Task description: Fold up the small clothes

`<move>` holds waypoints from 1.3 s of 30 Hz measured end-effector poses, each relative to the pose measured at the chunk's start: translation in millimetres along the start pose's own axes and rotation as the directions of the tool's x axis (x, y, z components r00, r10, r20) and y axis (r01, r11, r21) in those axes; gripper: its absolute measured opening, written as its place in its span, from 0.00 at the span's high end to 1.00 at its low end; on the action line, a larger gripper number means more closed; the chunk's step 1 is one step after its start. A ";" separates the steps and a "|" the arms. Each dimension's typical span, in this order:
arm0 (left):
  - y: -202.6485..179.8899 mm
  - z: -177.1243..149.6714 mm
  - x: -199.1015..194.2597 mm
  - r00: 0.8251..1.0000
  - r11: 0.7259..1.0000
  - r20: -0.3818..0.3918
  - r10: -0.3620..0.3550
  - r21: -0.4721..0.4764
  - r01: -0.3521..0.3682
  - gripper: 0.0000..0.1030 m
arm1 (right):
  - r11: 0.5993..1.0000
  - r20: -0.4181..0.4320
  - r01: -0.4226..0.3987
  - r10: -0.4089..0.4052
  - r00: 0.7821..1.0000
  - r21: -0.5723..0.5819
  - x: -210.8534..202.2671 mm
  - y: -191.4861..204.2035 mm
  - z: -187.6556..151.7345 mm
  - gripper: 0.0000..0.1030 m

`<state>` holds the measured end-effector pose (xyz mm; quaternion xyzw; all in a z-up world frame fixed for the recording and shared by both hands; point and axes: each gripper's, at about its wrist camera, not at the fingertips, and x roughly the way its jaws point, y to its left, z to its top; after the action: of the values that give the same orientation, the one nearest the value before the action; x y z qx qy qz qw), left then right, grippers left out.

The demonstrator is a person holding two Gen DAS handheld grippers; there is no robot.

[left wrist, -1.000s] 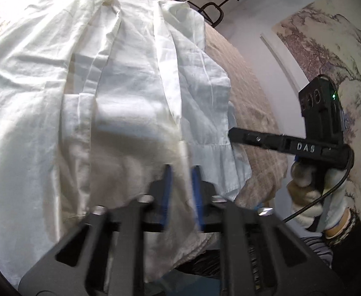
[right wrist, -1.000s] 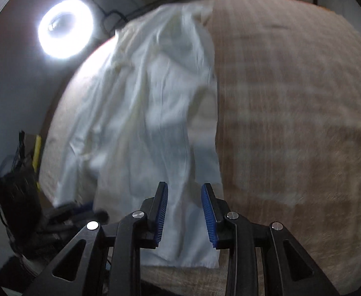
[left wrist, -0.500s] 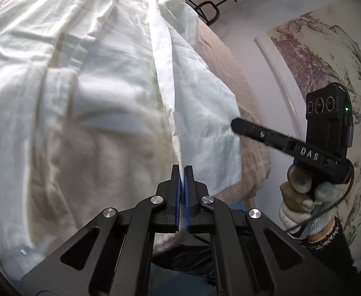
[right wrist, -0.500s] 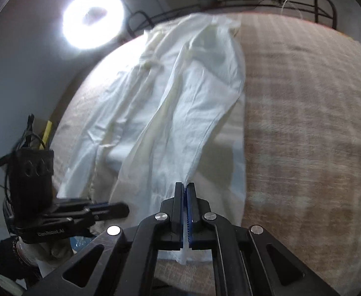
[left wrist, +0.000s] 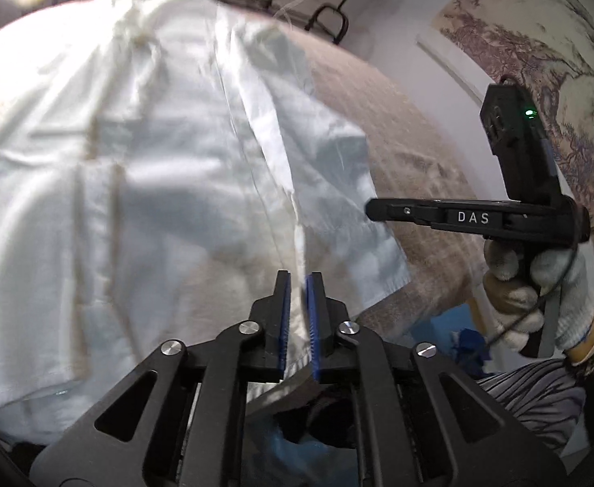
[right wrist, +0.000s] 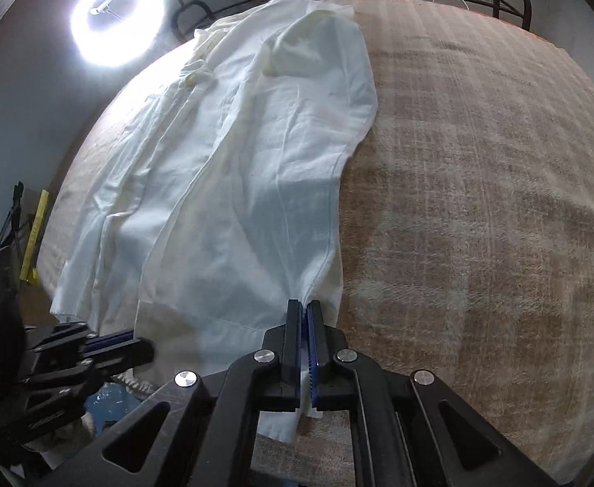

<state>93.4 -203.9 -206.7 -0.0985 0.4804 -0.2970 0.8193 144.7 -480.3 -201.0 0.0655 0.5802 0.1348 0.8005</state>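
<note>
My left gripper (left wrist: 298, 280) has its jaws opening, a narrow gap showing between the blue ribbed pads (left wrist: 284, 316), and the near hem of the white garment (left wrist: 167, 186) runs through that gap; I cannot tell whether the pads still press on the cloth. My right gripper (right wrist: 305, 308) has its pads pressed together, pinching the garment's lower right edge, where the fabric gathers into a small pucker just at the fingertips and a flap of hem hangs below them. From the left wrist view I see the right gripper from the side, its black body marked DAS, held in a hand in a white knitted glove (left wrist: 540, 284). The garment is thin, creased woven cloth with stitched seams and a long front fold, lying lengthwise on a table covered with a coarse tan checked cloth (right wrist: 479, 203), its far end reaching towards the table's back edge and its near end at the front edge by both grippers. A round ring light (right wrist: 116, 26) glares at the upper left, and a landscape painting (left wrist: 548, 61) hangs on the wall to the right.
</note>
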 end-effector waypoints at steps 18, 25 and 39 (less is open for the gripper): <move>-87.0 0.5 35.8 1.000 0.974 -0.024 0.004 0.226 0.002 0.58 | 0.959 0.496 -0.178 0.048 0.867 0.219 -156.8 -70.0 -36.7 0.69; -39.9 6.8 -9.7 0.989 0.993 0.118 0.092 0.066 -0.100 0.58 | 0.949 0.487 -0.188 0.043 0.872 0.254 -158.7 -84.1 -47.9 0.69; 18.6 27.3 33.1 0.904 0.829 0.008 -0.427 -0.397 0.395 1.00 | 0.952 0.491 -0.182 0.039 0.870 0.247 -159.3 -74.4 -46.3 0.69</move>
<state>135.7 -211.6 -225.0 -0.3482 0.5299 -0.3685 0.6798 64.9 -600.2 -90.0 0.2450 0.3720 0.0751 0.8922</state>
